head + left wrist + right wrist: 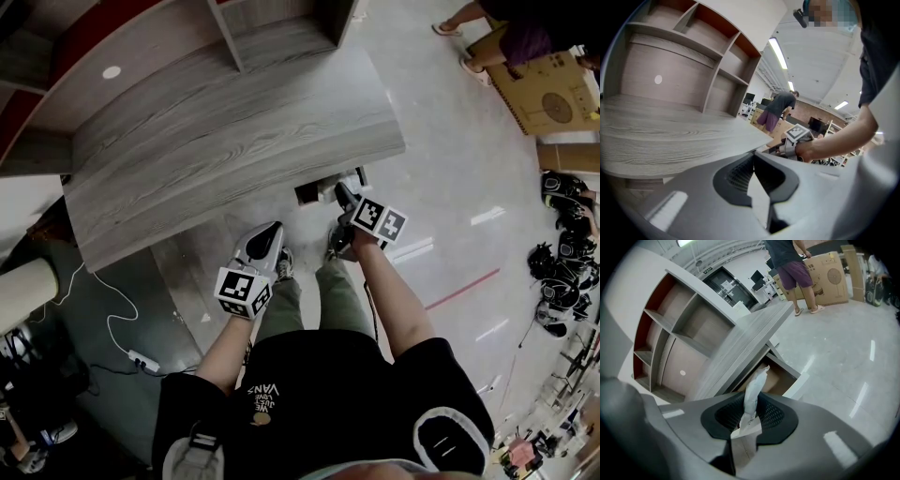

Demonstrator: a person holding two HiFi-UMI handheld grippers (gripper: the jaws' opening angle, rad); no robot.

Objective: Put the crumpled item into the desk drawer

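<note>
Right gripper [748,426] pinches the crumpled item [754,385], which stands up from its jaws; my left gripper [754,185], off to its left, is pressed together on nothing. Ahead and below, the desk drawer [776,379] hangs open: pickup done, I judge, only the drop-in left

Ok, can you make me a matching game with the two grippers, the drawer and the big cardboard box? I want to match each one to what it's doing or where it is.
Things:
1. left gripper
2. right gripper
3. drawer
4. cardboard box

States or places:
A. open, under the desk
B. on the floor, next to a standing person
C. shut on the crumpled item
D. shut, with nothing in it

Pairs: 1-D, 2-C, 3-A, 4-B
</note>
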